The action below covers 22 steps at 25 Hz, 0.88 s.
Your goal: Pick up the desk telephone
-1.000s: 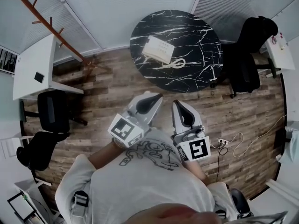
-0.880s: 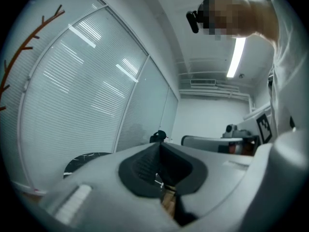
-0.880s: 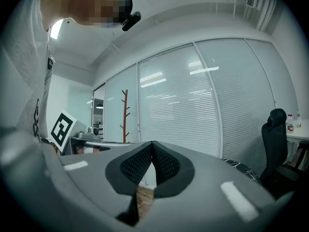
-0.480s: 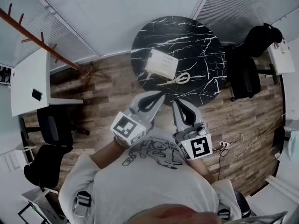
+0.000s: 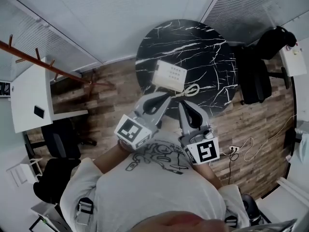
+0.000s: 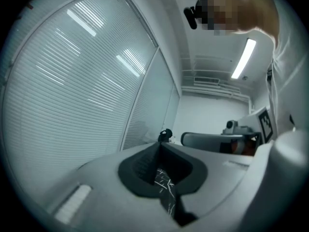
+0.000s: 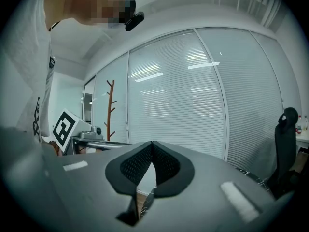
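In the head view a white desk telephone (image 5: 170, 76) lies on the near left part of a round black marble table (image 5: 212, 47), its coiled cord (image 5: 187, 91) trailing toward the table's front edge. My left gripper (image 5: 162, 98) and right gripper (image 5: 185, 105) are held side by side just short of that edge, both shut and empty. In the left gripper view the left gripper (image 6: 160, 146) has its jaws together, a sliver of marble top showing below. The right gripper (image 7: 152, 146) in its own view is also shut, pointing at blinds.
A black office chair (image 5: 256, 76) stands right of the table. A white desk (image 5: 29, 100) and dark chairs (image 5: 60, 139) sit at the left, with a wooden coat rack (image 5: 43, 62) near them. A power strip and cables (image 5: 236, 149) lie on the wood floor at right.
Both grippers, still shut, have come closer to the round table; the telephone and table now appear lower in the head view, just beyond the fingertips.
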Each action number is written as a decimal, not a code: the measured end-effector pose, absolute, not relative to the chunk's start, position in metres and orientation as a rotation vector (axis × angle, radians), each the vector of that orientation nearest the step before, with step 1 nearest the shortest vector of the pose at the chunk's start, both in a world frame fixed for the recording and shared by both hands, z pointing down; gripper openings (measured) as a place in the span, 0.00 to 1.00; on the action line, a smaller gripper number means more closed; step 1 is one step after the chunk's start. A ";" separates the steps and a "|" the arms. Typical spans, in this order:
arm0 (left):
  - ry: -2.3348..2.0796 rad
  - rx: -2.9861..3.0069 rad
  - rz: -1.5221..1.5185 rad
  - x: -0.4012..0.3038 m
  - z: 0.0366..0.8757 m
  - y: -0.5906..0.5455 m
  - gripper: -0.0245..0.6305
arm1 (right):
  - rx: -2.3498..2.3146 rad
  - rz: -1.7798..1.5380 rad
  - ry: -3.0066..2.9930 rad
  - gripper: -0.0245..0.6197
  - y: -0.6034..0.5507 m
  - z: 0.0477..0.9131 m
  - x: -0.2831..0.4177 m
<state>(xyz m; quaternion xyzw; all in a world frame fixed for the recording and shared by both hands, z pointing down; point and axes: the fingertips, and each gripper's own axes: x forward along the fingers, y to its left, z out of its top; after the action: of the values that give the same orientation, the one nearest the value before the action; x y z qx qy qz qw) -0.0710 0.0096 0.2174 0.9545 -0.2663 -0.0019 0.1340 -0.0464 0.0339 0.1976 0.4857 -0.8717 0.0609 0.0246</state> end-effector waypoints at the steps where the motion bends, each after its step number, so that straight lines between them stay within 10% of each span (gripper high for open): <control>1: -0.767 2.766 -0.001 -0.071 0.219 0.004 0.04 | 1.507 0.194 -2.694 0.05 0.028 0.199 -0.046; 22: -0.755 2.733 0.086 -0.055 0.252 -0.053 0.07 | 1.542 0.280 -2.647 0.05 -0.029 0.231 -0.023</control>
<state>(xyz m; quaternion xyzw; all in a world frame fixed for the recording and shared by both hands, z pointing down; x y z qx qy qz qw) -0.0549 -0.0526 0.2522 0.9522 -0.2632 0.0300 0.1520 -0.0226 -0.0287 0.2305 0.5010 -0.8600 0.0908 0.0326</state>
